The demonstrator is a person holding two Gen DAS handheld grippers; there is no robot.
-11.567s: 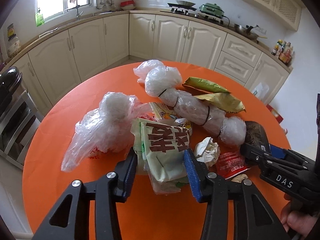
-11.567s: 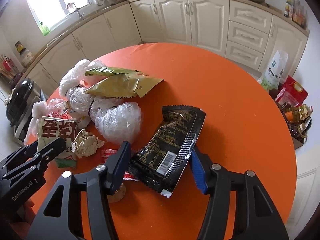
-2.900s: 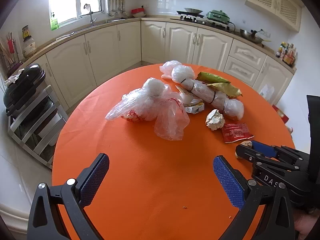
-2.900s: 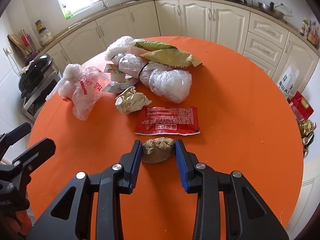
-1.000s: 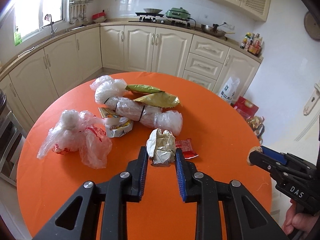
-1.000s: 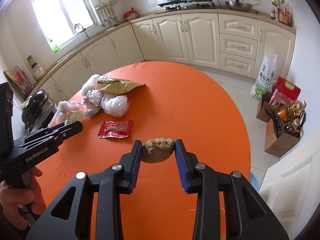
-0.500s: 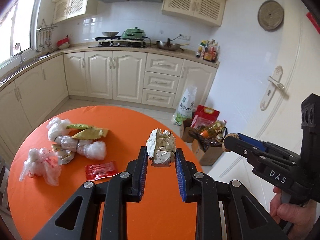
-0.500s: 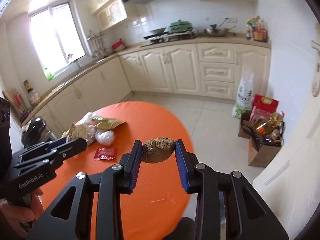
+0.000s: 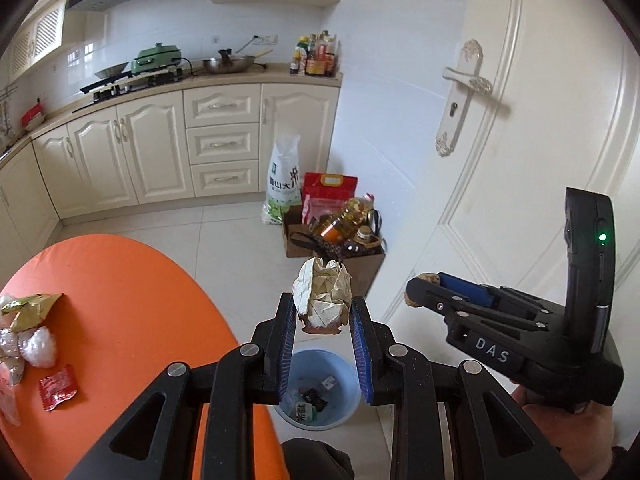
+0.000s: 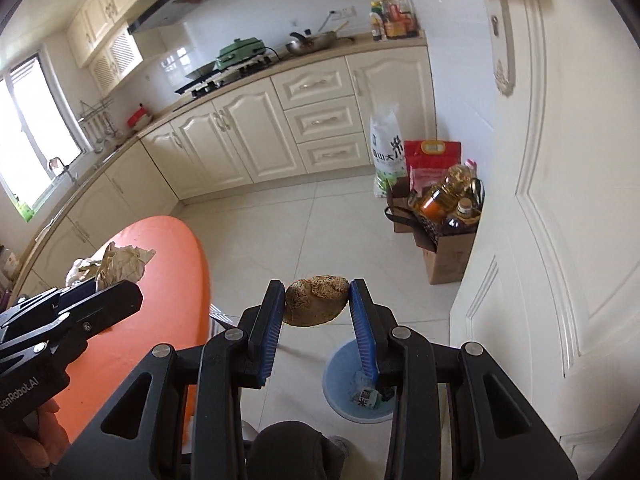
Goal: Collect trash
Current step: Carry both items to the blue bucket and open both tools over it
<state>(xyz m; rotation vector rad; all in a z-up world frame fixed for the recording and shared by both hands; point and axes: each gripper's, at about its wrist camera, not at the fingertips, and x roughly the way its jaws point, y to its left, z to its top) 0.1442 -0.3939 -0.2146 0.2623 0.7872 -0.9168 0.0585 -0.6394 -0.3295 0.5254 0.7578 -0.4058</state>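
Both tools have swung off the orange worktop (image 9: 120,300) since a second ago, when the trash pile lay right under them, and now they hang over white floor tiles (image 10: 320,232) with the load unchanged. Left tool (image 9: 323,314) is pinched narrow on the crumpled paper wad (image 9: 324,300), blue pads pressing both its sides, the wad standing up past the fingertips. Right tool (image 10: 316,300) is clamped on the brown lump (image 10: 314,300), which sits crosswise between its pads. Below and between the left fingers sits the blue bin (image 9: 318,392) on the floor, already holding a few wrappers; in the right view the same bin (image 10: 352,384) shows just under the right-hand finger. Out to the left, on the worktop, the remaining trash waits: a red sachet (image 9: 58,386), a clear plastic bundle (image 9: 38,346) and a gold-green wrapper (image 9: 32,306). Further off, a cardboard box (image 9: 360,268) with oil bottles stands by the white door (image 9: 520,140), with a rice sack (image 9: 284,184) beside the cream cabinets (image 9: 160,148).
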